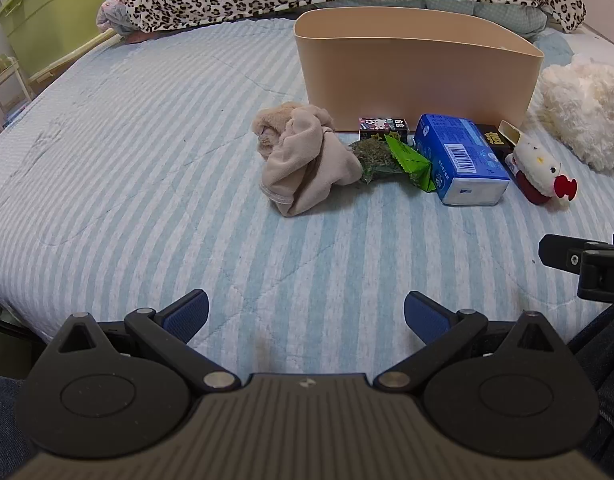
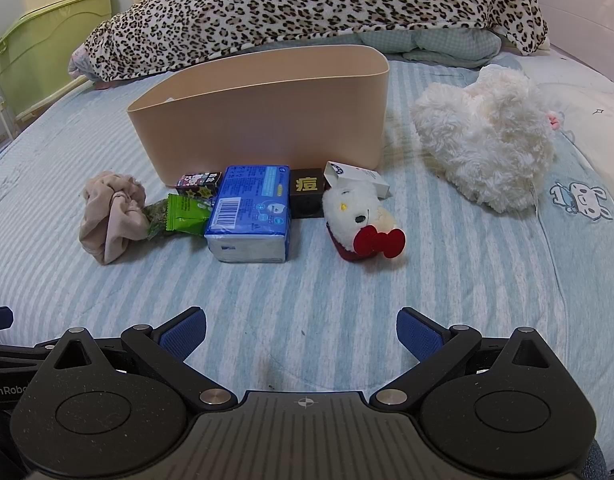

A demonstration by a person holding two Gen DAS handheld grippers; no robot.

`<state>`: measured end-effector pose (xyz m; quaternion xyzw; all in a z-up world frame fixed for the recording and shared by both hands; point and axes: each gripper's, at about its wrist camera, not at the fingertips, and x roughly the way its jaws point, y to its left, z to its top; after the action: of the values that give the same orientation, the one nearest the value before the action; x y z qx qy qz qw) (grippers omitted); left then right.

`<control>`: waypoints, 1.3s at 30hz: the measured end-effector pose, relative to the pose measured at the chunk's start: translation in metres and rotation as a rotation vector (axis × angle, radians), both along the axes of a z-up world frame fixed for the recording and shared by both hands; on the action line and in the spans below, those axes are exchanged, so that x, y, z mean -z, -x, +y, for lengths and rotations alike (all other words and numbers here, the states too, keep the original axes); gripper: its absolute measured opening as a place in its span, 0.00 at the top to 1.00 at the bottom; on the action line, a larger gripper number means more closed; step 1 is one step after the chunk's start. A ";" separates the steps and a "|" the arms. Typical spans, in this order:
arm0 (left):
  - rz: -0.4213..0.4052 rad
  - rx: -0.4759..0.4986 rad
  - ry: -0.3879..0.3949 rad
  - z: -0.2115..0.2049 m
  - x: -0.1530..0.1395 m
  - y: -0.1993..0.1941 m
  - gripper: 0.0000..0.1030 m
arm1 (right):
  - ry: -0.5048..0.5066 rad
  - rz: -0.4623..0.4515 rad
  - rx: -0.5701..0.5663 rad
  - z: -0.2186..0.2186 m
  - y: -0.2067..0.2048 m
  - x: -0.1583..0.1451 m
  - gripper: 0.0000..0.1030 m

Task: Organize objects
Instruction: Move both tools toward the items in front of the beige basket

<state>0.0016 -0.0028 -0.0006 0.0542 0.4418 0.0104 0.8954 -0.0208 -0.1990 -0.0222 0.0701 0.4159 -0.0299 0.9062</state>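
**Soft bedding, crowded row: the risks ahead**

Beige bin (image 2: 263, 120) stands beyond both sets of fingers, with the row of loose items touching along its front. Left gripper (image 1: 306, 312) and right gripper (image 2: 302, 330) hover spread wide, holding nothing. Grabbing the blue tissue pack (image 2: 251, 216) could drag the green packet (image 2: 183, 218) beside it; the cloth (image 2: 111, 216) may snag.

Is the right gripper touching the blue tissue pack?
Apart. In the right wrist view, striped bedding lies between the open right gripper and the blue tissue pack.
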 end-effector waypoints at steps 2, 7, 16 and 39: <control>-0.001 0.000 0.002 0.001 0.000 0.000 0.00 | 0.001 0.000 0.000 0.000 0.000 0.000 0.00; -0.004 0.004 0.004 0.002 0.000 -0.001 0.00 | 0.003 0.002 0.000 0.000 0.000 0.000 0.00; -0.005 0.006 0.004 0.001 -0.001 -0.001 0.00 | 0.003 0.002 -0.001 0.000 -0.001 0.000 0.00; -0.018 0.013 0.010 0.006 -0.003 -0.005 0.00 | -0.014 0.000 0.012 -0.002 0.000 -0.002 0.00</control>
<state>0.0069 0.0028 0.0027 0.0525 0.4336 0.0027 0.8996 -0.0204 -0.2007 -0.0198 0.0791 0.4155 -0.0325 0.9056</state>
